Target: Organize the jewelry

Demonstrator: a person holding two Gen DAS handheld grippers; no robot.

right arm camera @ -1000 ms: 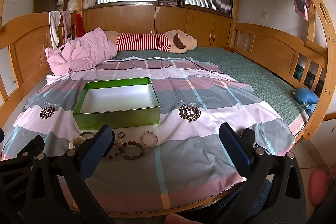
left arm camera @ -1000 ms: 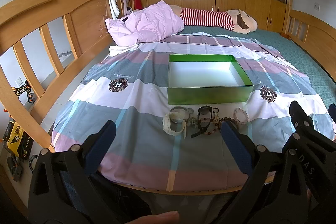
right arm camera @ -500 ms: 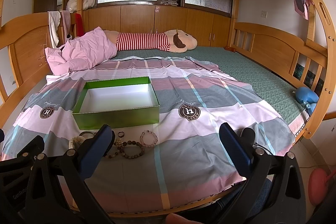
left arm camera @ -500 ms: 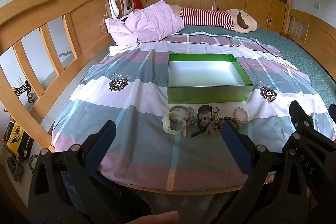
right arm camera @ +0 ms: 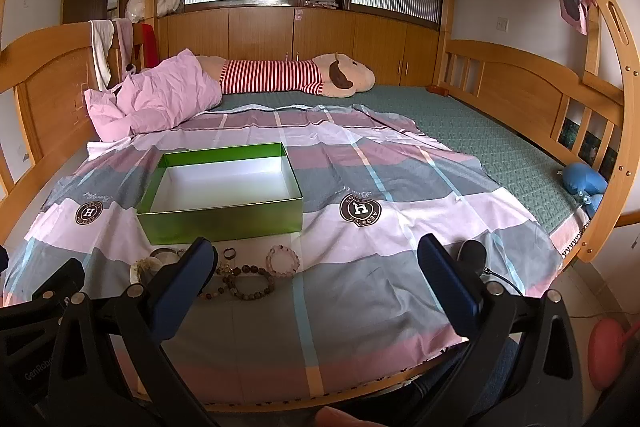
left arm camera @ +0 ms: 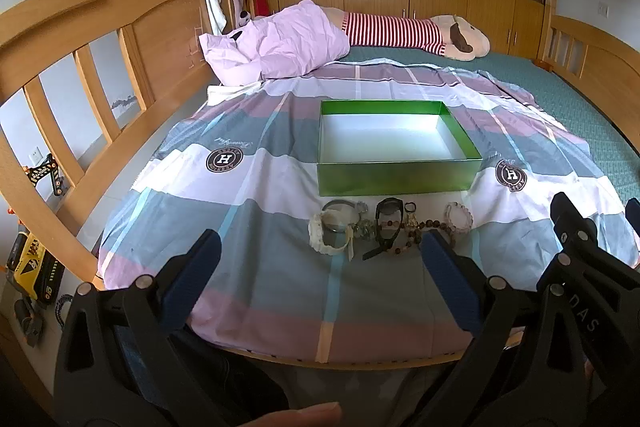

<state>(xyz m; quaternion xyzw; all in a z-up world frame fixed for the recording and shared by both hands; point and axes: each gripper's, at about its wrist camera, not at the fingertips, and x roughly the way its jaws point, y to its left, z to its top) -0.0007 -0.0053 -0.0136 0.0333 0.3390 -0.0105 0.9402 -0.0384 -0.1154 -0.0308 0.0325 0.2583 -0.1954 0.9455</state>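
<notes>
Nearest the lens, the left claw [left arm camera: 320,259] hangs over the foot edge of the bed with its blue-padded fingers [left arm camera: 192,279] spread wide apart and nothing between them. The right claw [right arm camera: 316,267] hovers alongside it, fingers likewise spread wide and empty; its black frame shows at the right edge of the left wrist view. A fingertip of the person [left arm camera: 300,415] shows at the bottom of the frame.

Just beyond the claws, the jewelry lies in a loose row on the striped bedsheet [left arm camera: 248,267]: a white watch [left arm camera: 329,235] at the left, a black band [left arm camera: 386,223] near the middle, a small ring [right arm camera: 228,253], a strand of brown wooden beads [right arm camera: 248,283], and a pale pink bead bracelet [right arm camera: 283,259] at the right end. Several pieces touch or overlap; the smaller ones between watch and band are too tangled to tell apart.

Just behind the row sits a green box [left arm camera: 396,177], open-topped, white inside, with nothing in it. Farther back lie a crumpled pink pillow [left arm camera: 280,45] and a plush toy in a red-and-white striped shirt [left arm camera: 420,35], in front of wooden cabinets [right arm camera: 320,43].
</notes>
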